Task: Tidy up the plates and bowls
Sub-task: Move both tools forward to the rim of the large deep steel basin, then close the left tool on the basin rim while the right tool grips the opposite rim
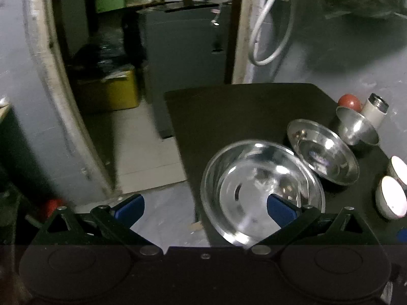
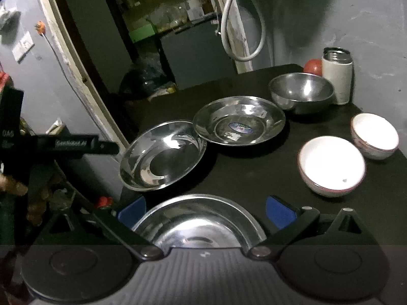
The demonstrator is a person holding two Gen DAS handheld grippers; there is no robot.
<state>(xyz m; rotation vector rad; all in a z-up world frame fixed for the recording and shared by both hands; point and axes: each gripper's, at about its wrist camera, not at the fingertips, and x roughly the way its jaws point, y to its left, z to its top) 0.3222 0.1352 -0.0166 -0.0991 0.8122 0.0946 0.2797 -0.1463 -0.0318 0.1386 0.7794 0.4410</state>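
Three shiny round steel plates (image 2: 162,155) (image 2: 239,122) (image 2: 199,222), one deep steel bowl (image 2: 301,92), two glossy white bowls (image 2: 332,165) (image 2: 374,134), all on a matte black table (image 2: 254,172). Left gripper (image 1: 205,209) spread wide, one blue pad over the nearest plate's (image 1: 262,193) rim, gripping nothing. Right gripper (image 2: 205,209) likewise agape above the nearest plate. Behind, grey wall (image 2: 368,25), open doorway (image 1: 142,50), looped white hose (image 1: 267,38).

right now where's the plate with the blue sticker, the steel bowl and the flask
plate with the blue sticker (image 2: 239,126), right wrist view, on the sticker at its centre
steel bowl (image 2: 301,91), right wrist view, on its inner wall
flask (image 2: 339,81), right wrist view, on its white body
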